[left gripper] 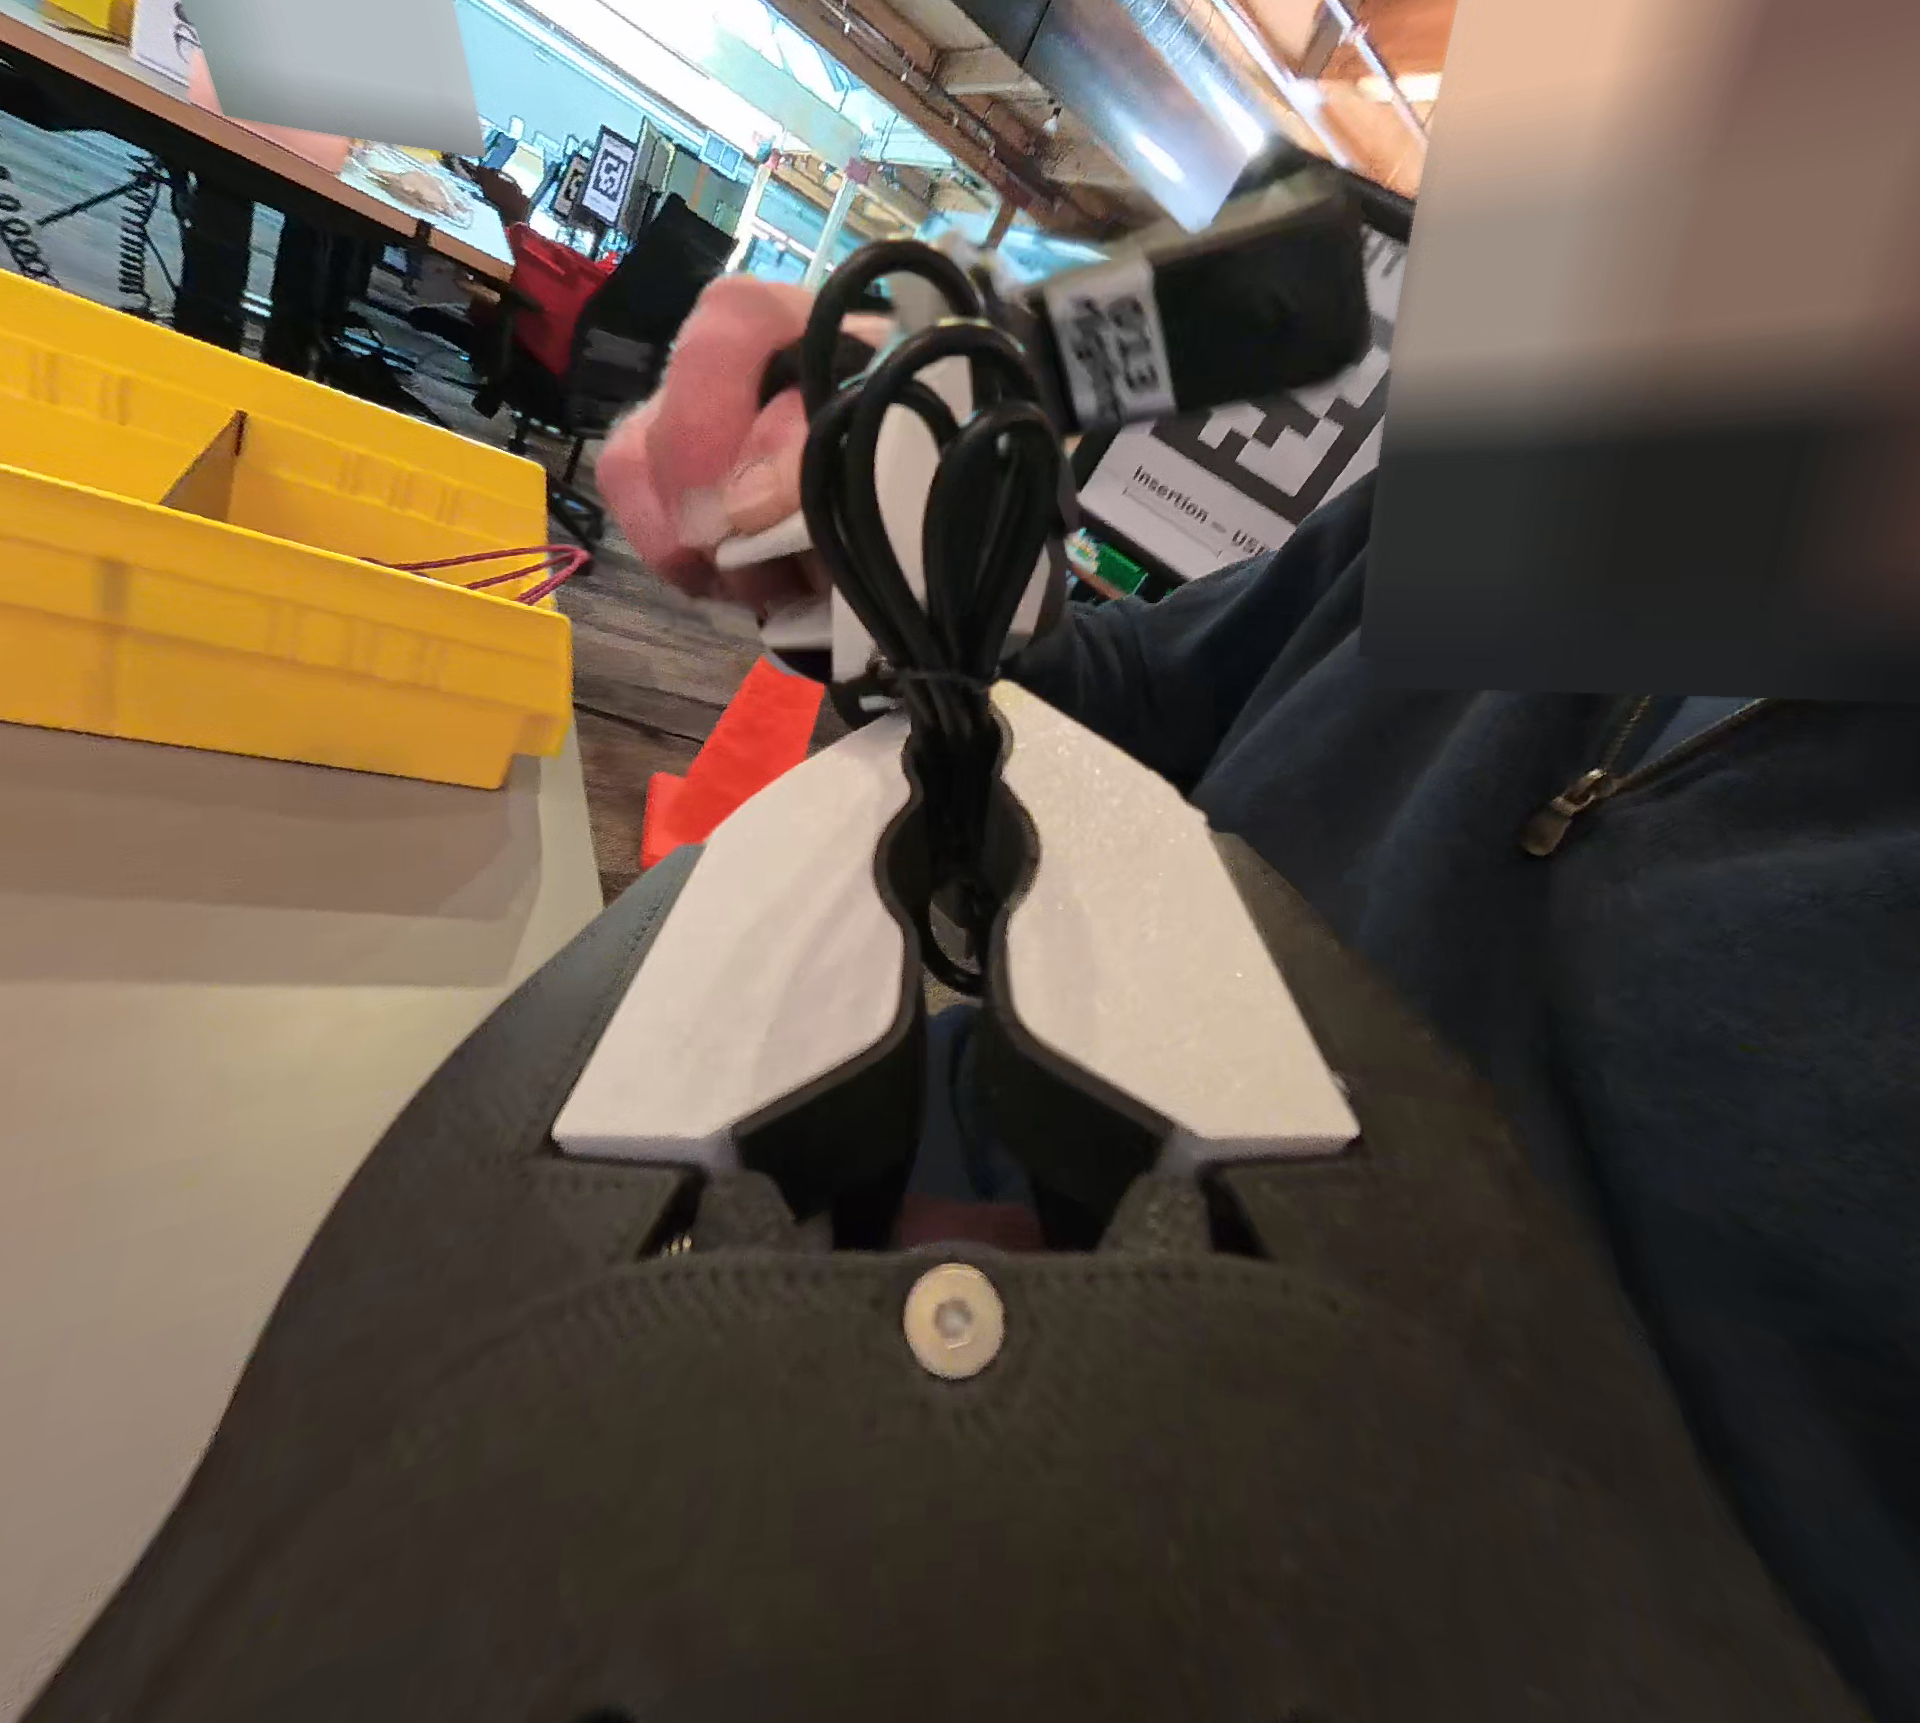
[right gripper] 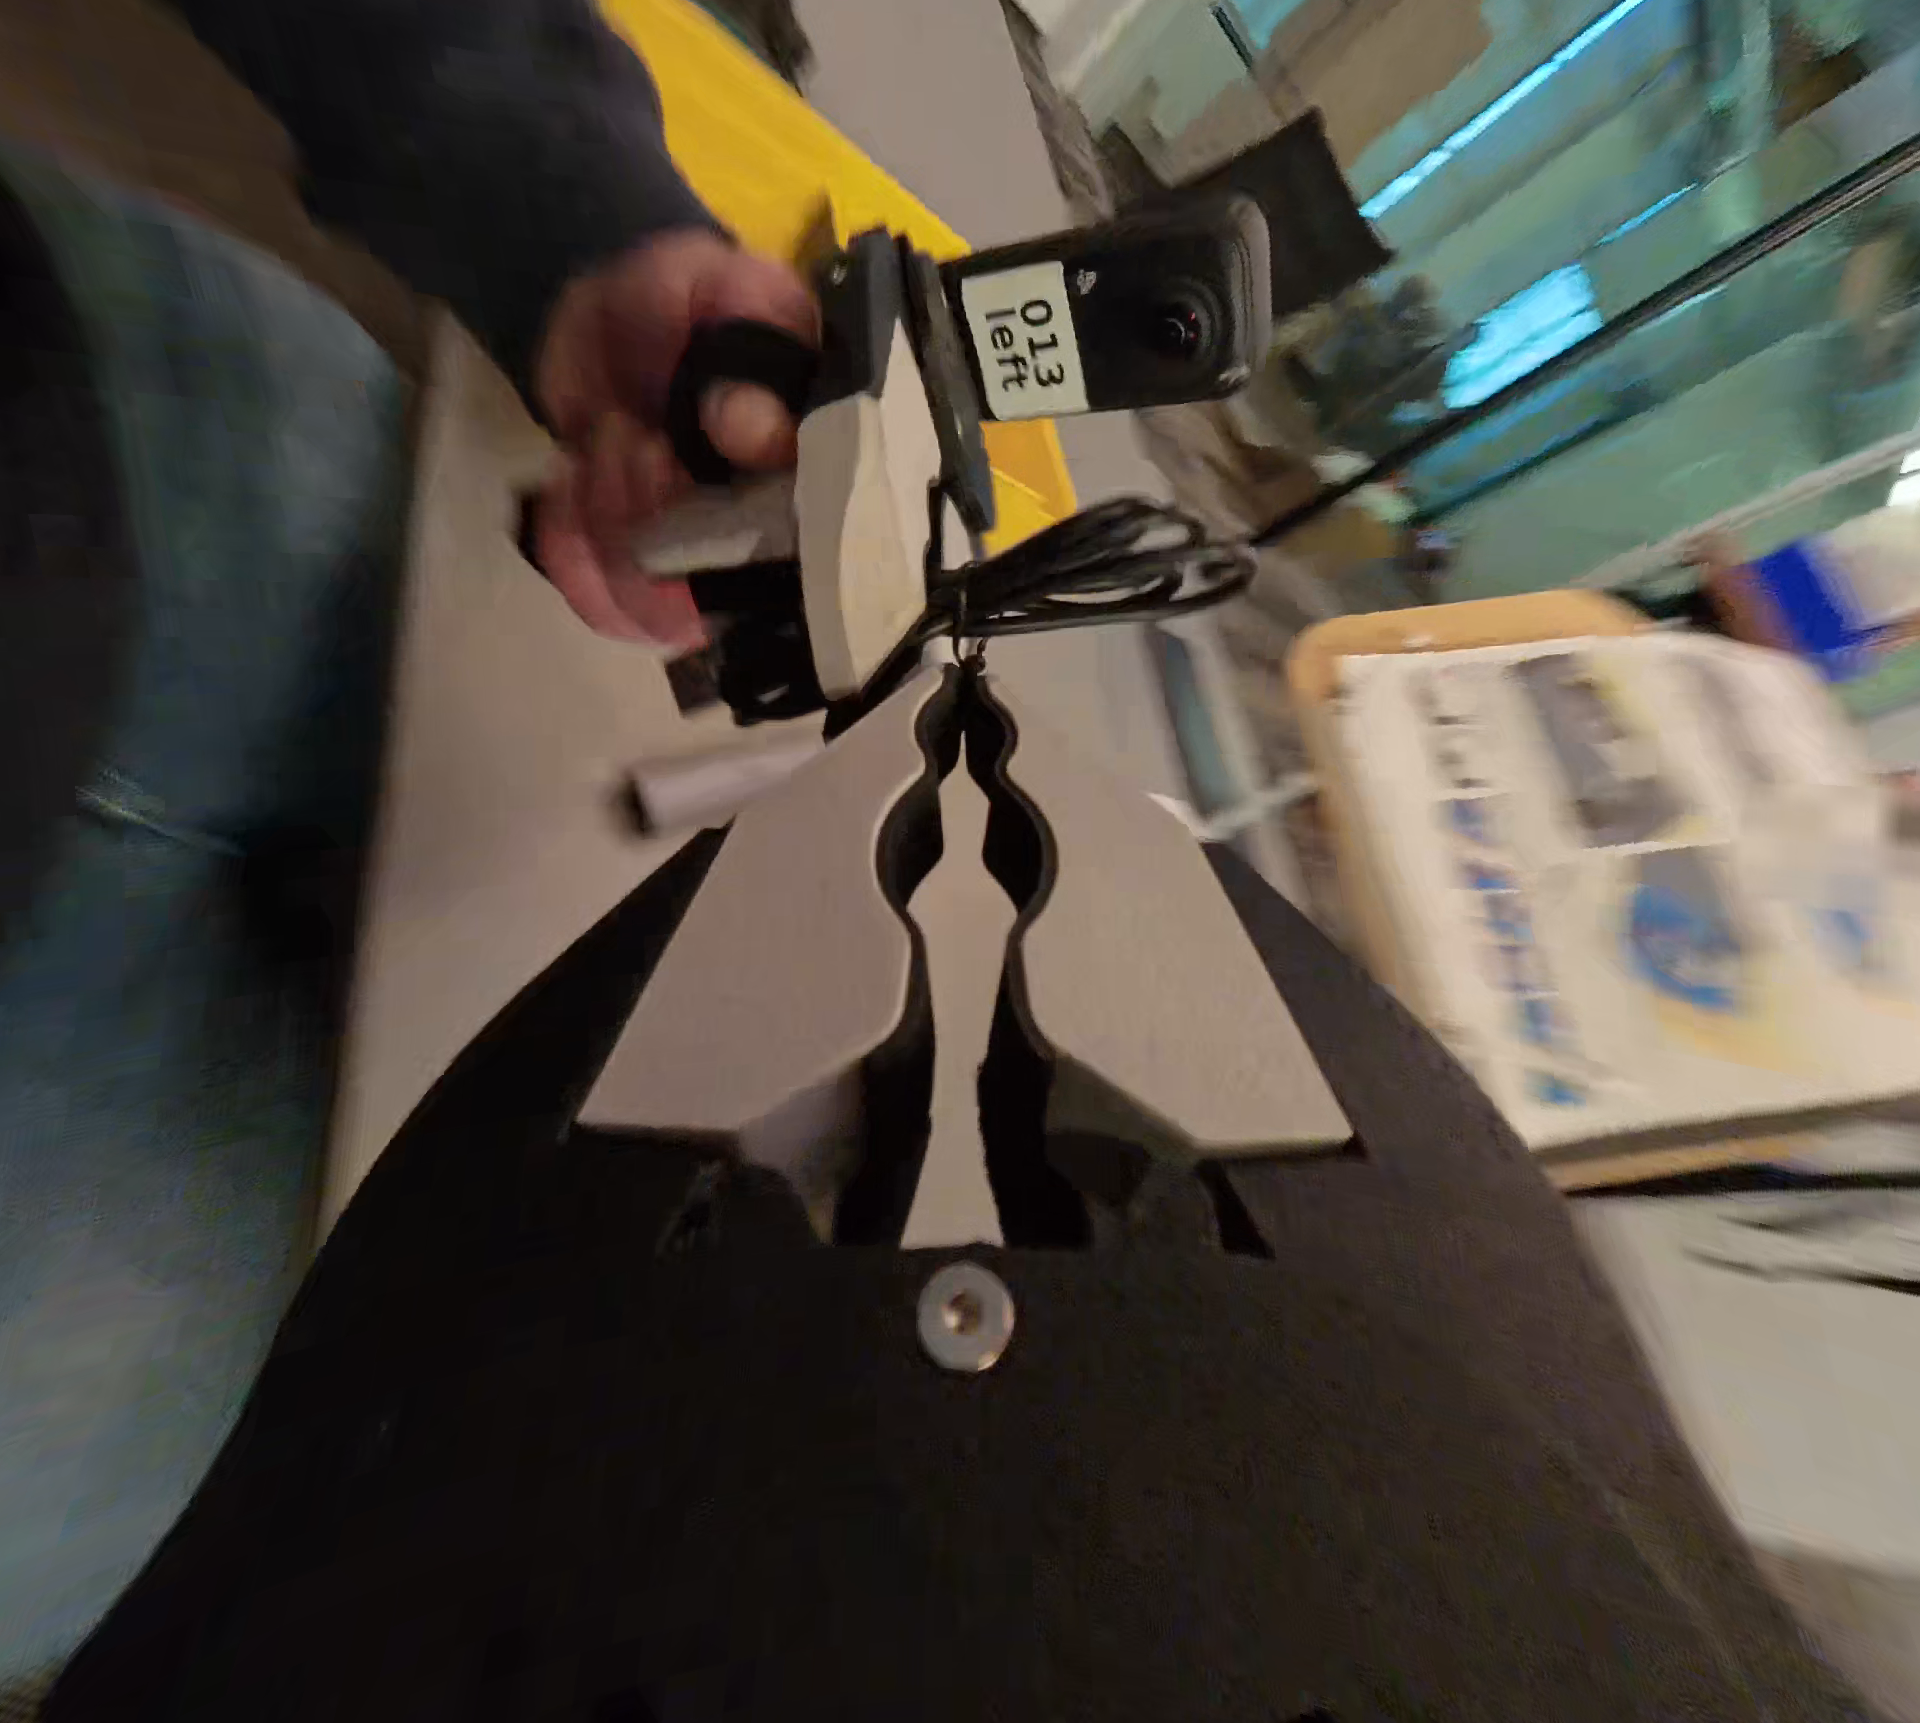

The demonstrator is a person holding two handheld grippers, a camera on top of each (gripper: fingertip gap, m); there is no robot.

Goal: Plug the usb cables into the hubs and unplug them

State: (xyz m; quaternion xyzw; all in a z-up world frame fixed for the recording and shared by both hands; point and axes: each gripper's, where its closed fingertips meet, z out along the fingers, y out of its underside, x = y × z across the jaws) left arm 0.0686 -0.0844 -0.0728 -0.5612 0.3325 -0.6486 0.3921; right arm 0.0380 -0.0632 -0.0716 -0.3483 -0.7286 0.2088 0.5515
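Your left tongs (left gripper: 951, 717) are clamped on the cable (left gripper: 935, 530), a black coiled bundle tied at its waist, its loops standing up past the tips. Your right tongs (right gripper: 961, 686) are nearly closed, tips pinching the tie on that same bundle. Both sets are lifted above the tabletop (left gripper: 208, 998), close to your dark sweater. A yellow bin (left gripper: 260, 593) sits on the tabletop to the left. A grey hub (right gripper: 707, 785) lies below, blurred.
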